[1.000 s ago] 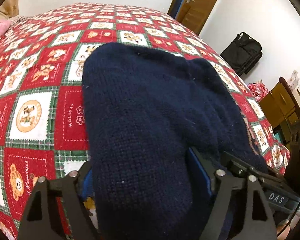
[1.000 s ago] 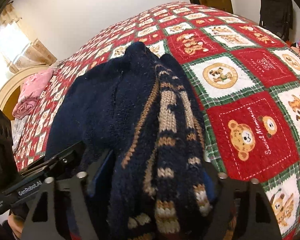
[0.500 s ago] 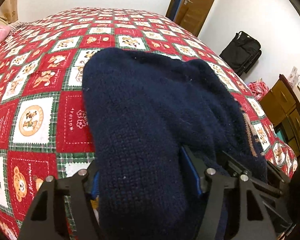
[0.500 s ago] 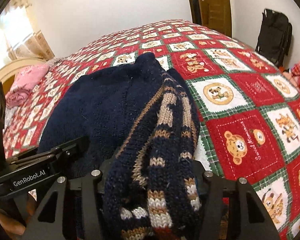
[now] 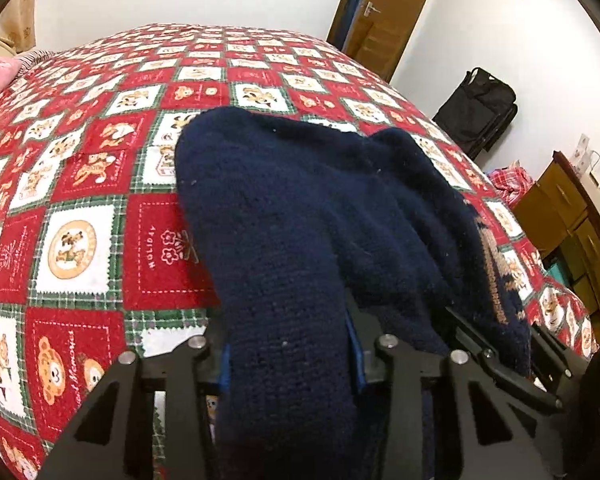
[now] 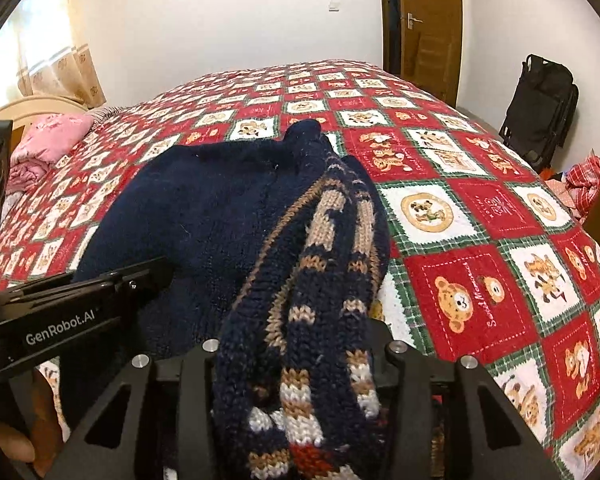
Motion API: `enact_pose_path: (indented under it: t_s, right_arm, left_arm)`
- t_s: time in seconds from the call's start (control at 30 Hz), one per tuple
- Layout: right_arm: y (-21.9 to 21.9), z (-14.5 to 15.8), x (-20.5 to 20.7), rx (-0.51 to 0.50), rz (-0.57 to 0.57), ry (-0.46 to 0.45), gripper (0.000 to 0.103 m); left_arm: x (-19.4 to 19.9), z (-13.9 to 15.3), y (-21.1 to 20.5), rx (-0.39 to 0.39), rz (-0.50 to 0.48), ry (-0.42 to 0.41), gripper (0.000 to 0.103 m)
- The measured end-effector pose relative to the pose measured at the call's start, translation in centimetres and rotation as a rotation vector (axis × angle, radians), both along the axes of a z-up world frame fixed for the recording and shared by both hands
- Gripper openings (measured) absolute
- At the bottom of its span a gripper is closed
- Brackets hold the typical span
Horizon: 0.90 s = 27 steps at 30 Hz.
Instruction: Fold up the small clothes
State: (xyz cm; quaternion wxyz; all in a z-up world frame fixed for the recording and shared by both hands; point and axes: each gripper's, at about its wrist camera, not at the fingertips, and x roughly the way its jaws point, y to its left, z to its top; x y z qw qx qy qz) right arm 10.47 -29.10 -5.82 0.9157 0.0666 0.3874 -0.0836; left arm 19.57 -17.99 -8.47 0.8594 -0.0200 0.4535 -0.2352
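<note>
A small navy knit sweater (image 5: pixel 300 200) with a tan and white patterned band (image 6: pixel 324 248) lies on the bed and hangs from both grippers. My left gripper (image 5: pixel 288 364) is shut on its plain navy edge. My right gripper (image 6: pixel 296 364) is shut on the bunched patterned edge. The near part of the sweater is raised off the quilt, the far part rests on it. The left gripper's body (image 6: pixel 72 312) shows at the left of the right wrist view. The fingertips are hidden under the knit.
The bed carries a red, white and green bear-print quilt (image 5: pixel 80 240). A pink cloth (image 6: pixel 48 144) lies at the headboard end. A black bag (image 6: pixel 544 104) stands by the wall, beside a wooden door (image 6: pixel 428 28). Wooden drawers (image 5: pixel 572 216) stand at the right.
Both grippers have pulled back and lifted with the sweater's near edge in them, so more quilt and room show. The sweater's far part has drawn toward me.
</note>
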Motion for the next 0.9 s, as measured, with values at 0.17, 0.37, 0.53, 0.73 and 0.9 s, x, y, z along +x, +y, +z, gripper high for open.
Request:
enact_pose_path:
  t_s: [0.17,0.37,0.53,0.73,0.9]
  right_arm:
    - [1.1,2.1,-1.5,0.027,0.025,-0.051,0.041]
    - [2.8,3.3,-2.6,0.064,0.051,-0.068,0.041]
    - [3.3,4.0,-3.5,0.117,0.049,-0.084,0.041]
    - [4.4,4.6,-4.9,0.13,0.053,-0.102,0.041]
    - [5.7,5.7,-5.3,0.122,0.079,-0.121,0.041]
  left_arm:
    - [-1.1,1.1,0.3,-0.001,-0.001,-0.042,0.04]
    - [-2.0,2.3,1.1,0.008,0.0,-0.075,0.04]
    - [-2.6,2.8,2.3,0.007,0.005,-0.084,0.04]
    - [-3.8,3.4,3.1,0.006,-0.002,-0.101,0.04]
    - [-4.2,4.1,4.1,-0.006,0.005,-0.113,0.04]
